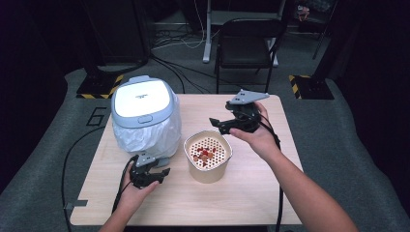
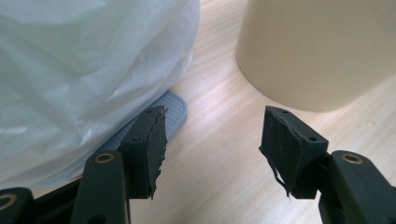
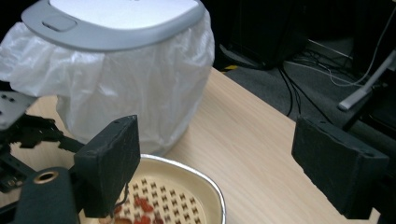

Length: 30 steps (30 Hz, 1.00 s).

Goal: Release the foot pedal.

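From the high view, we see a wooden table (image 1: pixel 251 193) with a lidded bin (image 1: pixel 143 113) lined with a white plastic bag (image 1: pixel 145 137) at its left half, and a cream container (image 1: pixel 208 155) with a perforated insert beside it near the middle. Small red pieces (image 1: pixel 205 153) lie on the insert. The left gripper (image 1: pixel 157 175) sits low on the table just in front of the bin's base, held by the left hand (image 1: pixel 135 191), jaws pointing toward the container. The right gripper (image 1: pixel 218 123) hovers above the container's far rim, held by the right hand (image 1: pixel 256 133), with a grey three-cornered plate on top. A chair (image 1: pixel 249 41) stands beyond the table.

In the left gripper view, we find the left gripper (image 2: pixel 212 140) with its jaws standing apart and nothing between them but bare table (image 2: pixel 219 163). The plastic bag (image 2: pixel 84 79) bulges at the left, a grey ribbed pedal (image 2: pixel 175 109) pokes out beneath it just beside the left pad, and the cream container (image 2: pixel 317 51) rises ahead at the right.

In the right gripper view, we see the right gripper (image 3: pixel 233 163) with jaws wide apart and empty, above the container's rim (image 3: pixel 205 182). The red pieces (image 3: pixel 142 207) lie below the left pad; whether it touches them we cannot quite tell. The bin (image 3: pixel 116 23) and its bag (image 3: pixel 140 93) stand behind.
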Available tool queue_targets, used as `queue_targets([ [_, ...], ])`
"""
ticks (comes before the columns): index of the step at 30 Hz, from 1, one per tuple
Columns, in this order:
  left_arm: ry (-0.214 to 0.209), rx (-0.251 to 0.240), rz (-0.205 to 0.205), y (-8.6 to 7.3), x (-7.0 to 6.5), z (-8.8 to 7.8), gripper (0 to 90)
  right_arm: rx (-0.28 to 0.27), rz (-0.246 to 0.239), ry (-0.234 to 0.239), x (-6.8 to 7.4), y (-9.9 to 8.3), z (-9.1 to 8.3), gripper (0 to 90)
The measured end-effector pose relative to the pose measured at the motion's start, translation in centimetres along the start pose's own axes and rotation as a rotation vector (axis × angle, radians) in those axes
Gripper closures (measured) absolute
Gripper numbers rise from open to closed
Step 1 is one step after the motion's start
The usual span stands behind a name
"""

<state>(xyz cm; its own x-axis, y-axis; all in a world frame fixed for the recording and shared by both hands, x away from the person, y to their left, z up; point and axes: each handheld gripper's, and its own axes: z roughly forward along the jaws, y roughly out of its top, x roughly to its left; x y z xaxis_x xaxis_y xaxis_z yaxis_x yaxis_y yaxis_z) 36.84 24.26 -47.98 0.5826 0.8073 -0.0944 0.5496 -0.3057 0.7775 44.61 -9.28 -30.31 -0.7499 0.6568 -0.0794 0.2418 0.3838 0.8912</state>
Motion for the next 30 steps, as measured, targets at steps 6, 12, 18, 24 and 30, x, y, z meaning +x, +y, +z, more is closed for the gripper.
queue_targets([
  [6,-0.019,-0.009,-0.055,-0.7,0.4,-1.3,40.4,-0.004,0.058,-0.030,-0.9,-2.8,-1.9,16.3],
  [12,0.004,0.010,-0.001,-1.5,1.8,-2.5,40.4,-0.001,0.087,-0.057,-1.2,-5.7,-2.6,16.2],
  [18,0.045,0.012,-0.050,-2.8,3.2,-3.4,40.4,0.002,0.108,-0.111,-1.7,-8.3,-2.7,16.3],
  [24,0.104,-0.004,-0.081,-4.1,4.5,-3.7,40.3,0.024,0.150,-0.143,-2.0,-11.4,-2.2,16.3],
  [30,0.137,0.013,-0.111,-5.2,5.9,-3.5,39.4,0.037,0.161,-0.198,-2.2,-14.1,-2.0,16.3],
])
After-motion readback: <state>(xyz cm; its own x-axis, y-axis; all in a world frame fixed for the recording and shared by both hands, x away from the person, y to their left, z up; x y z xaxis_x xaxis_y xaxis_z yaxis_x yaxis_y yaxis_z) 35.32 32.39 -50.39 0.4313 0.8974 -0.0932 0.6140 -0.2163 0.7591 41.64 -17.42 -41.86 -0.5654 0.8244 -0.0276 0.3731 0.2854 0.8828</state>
